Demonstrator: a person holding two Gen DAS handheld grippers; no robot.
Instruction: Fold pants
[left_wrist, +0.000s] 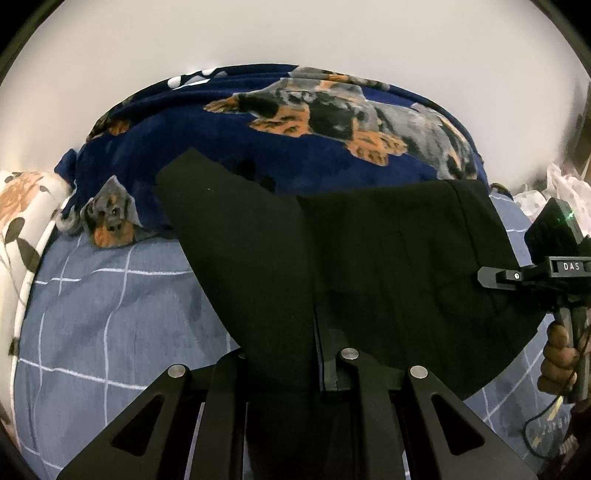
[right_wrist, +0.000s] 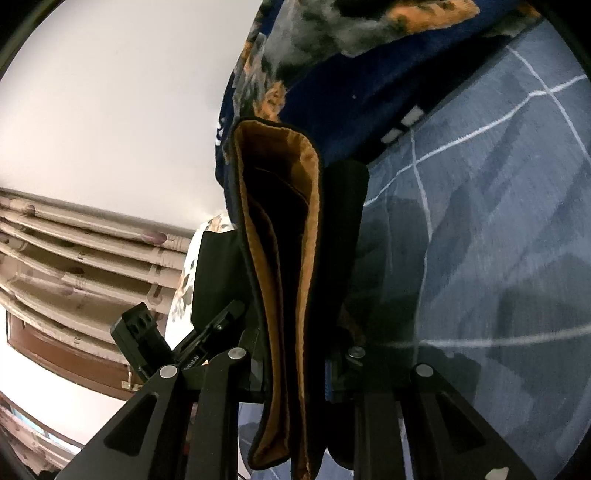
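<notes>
Black pants hang spread above the bed, held at both ends. My left gripper is shut on their near edge, and cloth covers its left finger. My right gripper pinches the far right edge, with a person's hand on its handle. In the right wrist view the pants' waistband shows a brown lining and hangs folded in layers between the fingers of my right gripper, which is shut on it. My left gripper appears low on the left, gripping black cloth.
A blue checked bedsheet covers the bed below the pants. A navy blanket with dog prints is heaped at the back. A floral pillow lies at the left edge. White bags sit at the far right.
</notes>
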